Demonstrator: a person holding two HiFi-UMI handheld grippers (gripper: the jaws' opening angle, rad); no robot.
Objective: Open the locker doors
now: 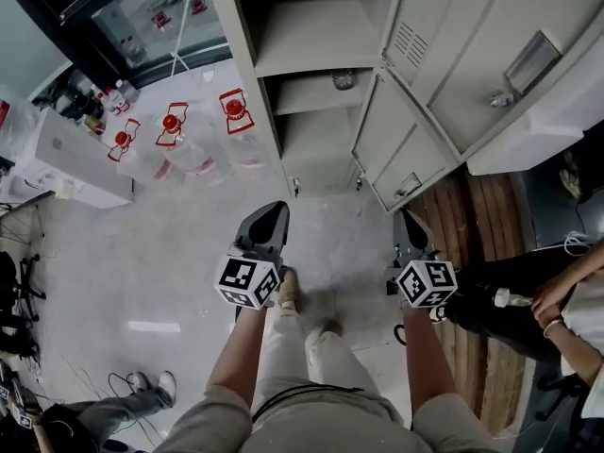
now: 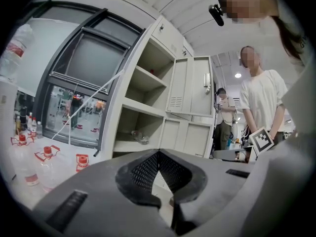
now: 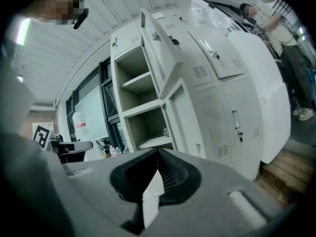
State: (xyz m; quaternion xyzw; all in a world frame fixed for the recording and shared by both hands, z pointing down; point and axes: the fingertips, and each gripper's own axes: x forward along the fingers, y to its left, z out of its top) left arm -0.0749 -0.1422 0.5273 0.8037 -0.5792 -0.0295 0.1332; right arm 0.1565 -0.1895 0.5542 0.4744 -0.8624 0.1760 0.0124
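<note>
Both grippers clenched and empty in front of the opened lockers.
The left gripper (image 1: 272, 213) and right gripper (image 1: 408, 223) have their jaws pressed together on nothing and point toward the grey locker cabinet (image 1: 311, 41), touching neither door. Its upper door (image 1: 472, 45) and lower door (image 1: 401, 149) stand swung open to the right.

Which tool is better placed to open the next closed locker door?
Probably the right tool: it sits nearer the closed locker door, while the left tool faces open shelves.
</note>
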